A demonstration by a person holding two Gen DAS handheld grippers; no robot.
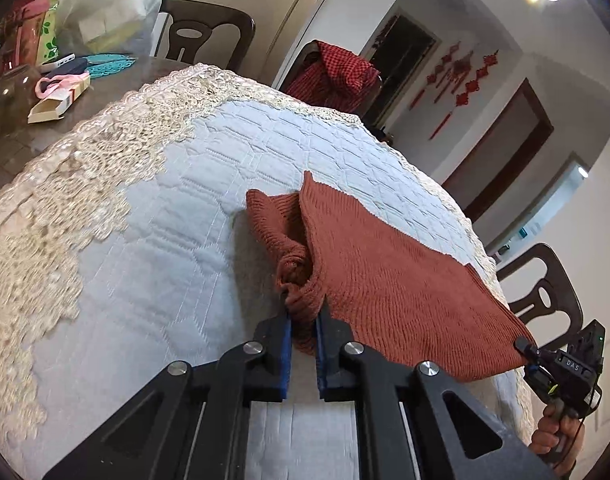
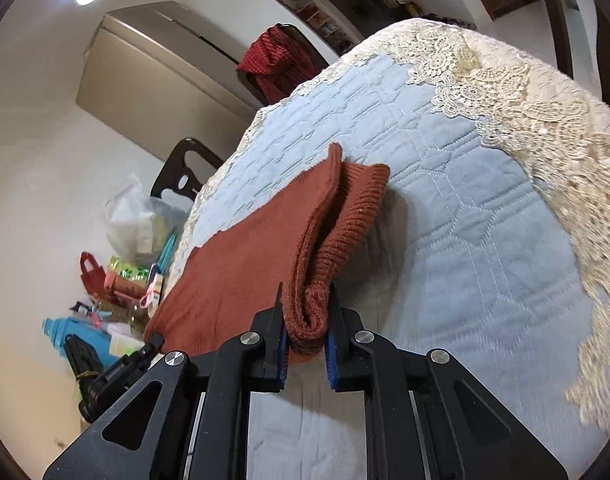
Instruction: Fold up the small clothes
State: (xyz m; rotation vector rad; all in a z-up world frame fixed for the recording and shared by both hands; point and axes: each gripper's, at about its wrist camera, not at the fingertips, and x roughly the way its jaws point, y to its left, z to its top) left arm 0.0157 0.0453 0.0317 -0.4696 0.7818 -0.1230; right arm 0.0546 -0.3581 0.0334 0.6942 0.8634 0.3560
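Over the quilted cloth [image 1: 153,248], both grippers' jaws (nearly closed) pinch the rust knit garment's [image 1: 385,272] bunched edges.

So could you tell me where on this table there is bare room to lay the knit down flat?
The blue quilted cloth is bare between the rust knit garment and the lace border, and again on the garment's other side in the right wrist view. It is crowded on the dark tabletop beyond the lace, around the cardboard box and glass jar.

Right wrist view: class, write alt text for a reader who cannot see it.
The right gripper pinches a bunched corner of a rust knitted garment over a pale blue quilted tablecloth edged with cream lace.
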